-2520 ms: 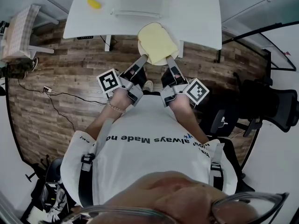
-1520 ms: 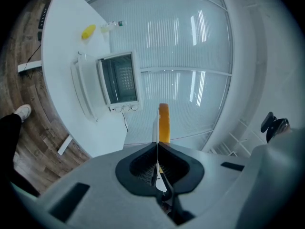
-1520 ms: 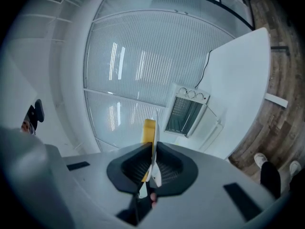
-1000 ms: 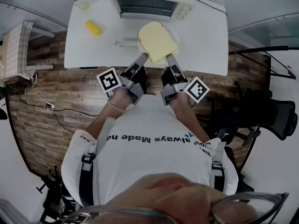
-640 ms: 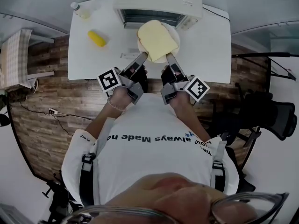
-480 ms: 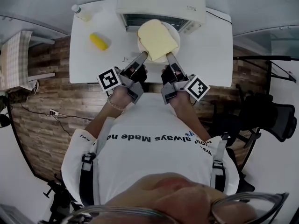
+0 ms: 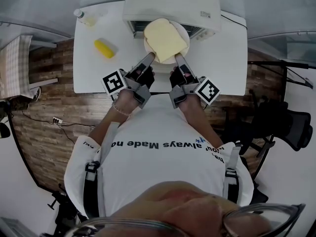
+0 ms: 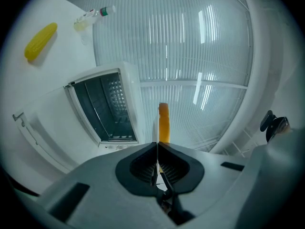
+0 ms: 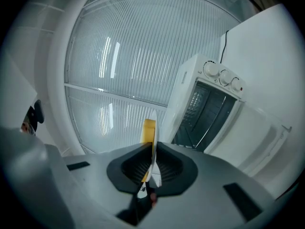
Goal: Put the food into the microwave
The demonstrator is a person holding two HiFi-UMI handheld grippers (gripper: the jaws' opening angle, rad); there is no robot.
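L+R both clamped shut on near rim of the plate [image 7: 183, 33]: left gripper [image 7: 150, 57] and right gripper [image 7: 177, 57] side by side, bread slice [image 7: 164, 39] on top, plate in the air at the microwave [image 7: 173, 1] mouth. Imo push straight into the cavity [image 8: 102, 109], hands synced & level so bread doesn't slide. Don't release until plate's fully supported inside.

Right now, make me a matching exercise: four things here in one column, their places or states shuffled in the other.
1. corn
2. bottle
3. plate
4. microwave

A. door open
B. far left corner of the table
C. rim clamped by the left hand-held gripper and right hand-held gripper
D. lying on the table, left of the plate

Pairs: 1-D, 2-B, 3-C, 4-A
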